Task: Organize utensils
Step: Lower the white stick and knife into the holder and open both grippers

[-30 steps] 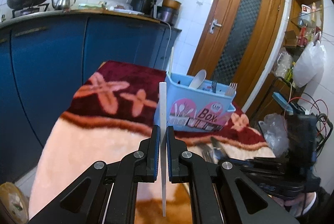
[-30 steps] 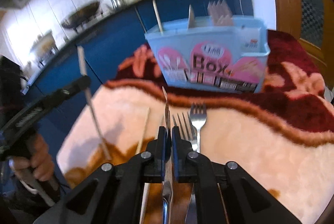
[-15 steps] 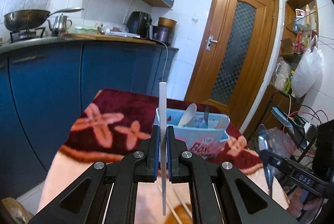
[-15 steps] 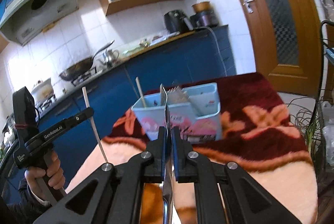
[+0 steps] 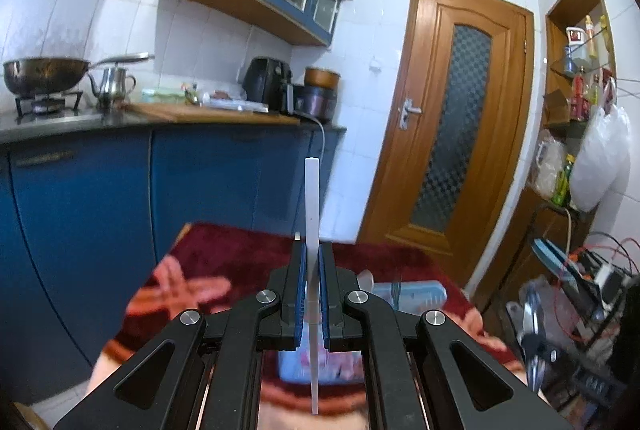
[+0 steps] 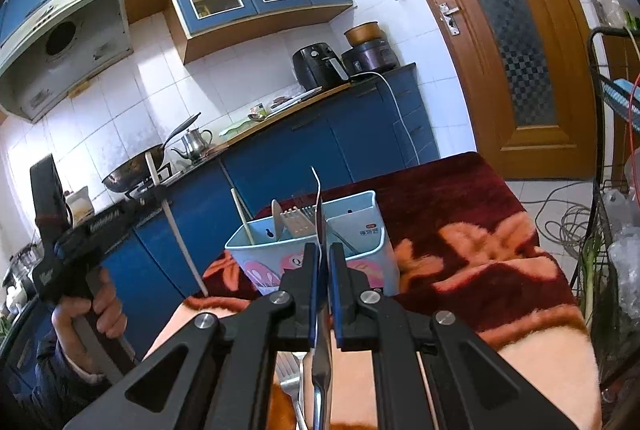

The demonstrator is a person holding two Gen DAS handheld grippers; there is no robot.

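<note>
Left tool point(image 5: 312, 294), black with blue pads, clamped narrowly on a thin white chopstick point(image 5: 311, 197) that stands nearly upright between the pads, its top end rising against the blue cabinet fronts and its bottom end reaching below the jaws. Right tool point(image 6: 324, 286), of the same build, clamped narrowly on a slim silver metal utensil point(image 6: 319, 189) held edge-on, its curved tip rising above the pads and its handle running down beneath them; whether it is a spoon or a knife cannot be told. Light blue plastic utensil box with pink printed labels point(image 6: 372, 230) stands on the dark red and cream floral plush cloth point(image 6: 460, 230) covering the bench, directly beyond the right tool; it is divided into compartments and holds a pale chopstick, a white spoon and several forks. A silver fork point(image 6: 288, 374) lies on the cloth below the right tool. In the right wrist view a person's hand point(image 6: 90, 314) grips the handle of the left tool at far left
</note>
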